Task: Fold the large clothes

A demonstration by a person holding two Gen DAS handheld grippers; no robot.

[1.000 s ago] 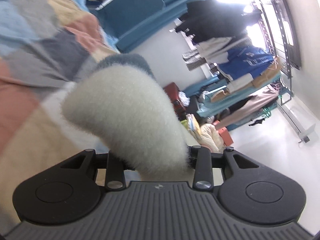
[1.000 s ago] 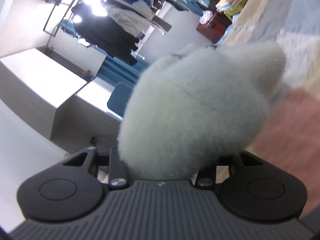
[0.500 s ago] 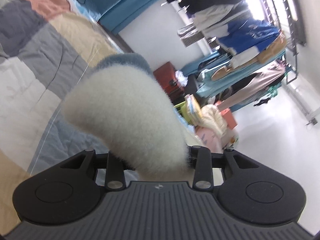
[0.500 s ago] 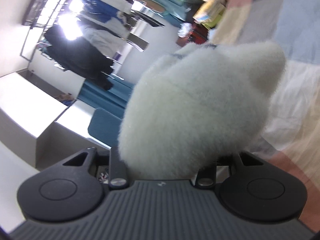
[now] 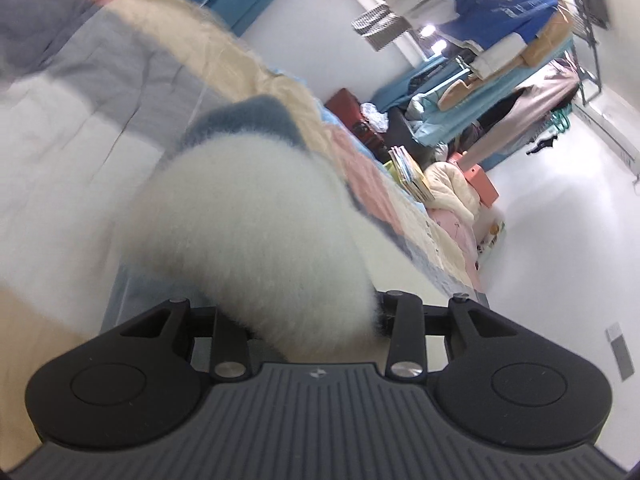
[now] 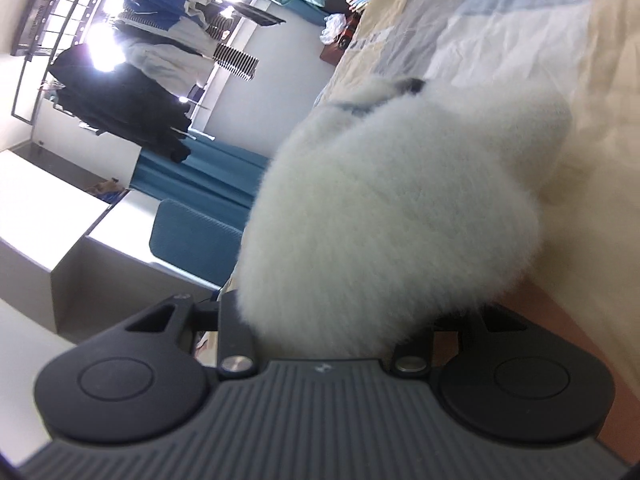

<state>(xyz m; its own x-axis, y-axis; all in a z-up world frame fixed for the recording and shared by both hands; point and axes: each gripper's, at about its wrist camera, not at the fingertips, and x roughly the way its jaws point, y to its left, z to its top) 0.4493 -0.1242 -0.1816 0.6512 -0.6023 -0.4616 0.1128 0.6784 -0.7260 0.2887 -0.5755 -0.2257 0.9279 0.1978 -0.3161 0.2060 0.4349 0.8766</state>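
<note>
I am clamping my left gripper [image 5: 316, 312] on a fluffy white garment [image 5: 256, 232], angling it downward. I am clamping my right gripper [image 6: 324, 320] on the same fluff, also angling downward.

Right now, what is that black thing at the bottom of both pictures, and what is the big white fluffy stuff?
There is no robot here. A person holds two grabbing tools, one in each hand, and each tool carries a little camera looking forward along its two fingers. So one picture comes from the left gripper and the other from the right gripper. The black ridged part at the bottom is the tool itself.

The fluffy stuff is a big white furry garment with a grey-blue edge. Each tool has pinched a bunch of it, so the fingers are mostly buried in fluff. Under it lies a patchwork quilt in grey, cream and pink squares. Behind, clothes hang on a rack.
</note>
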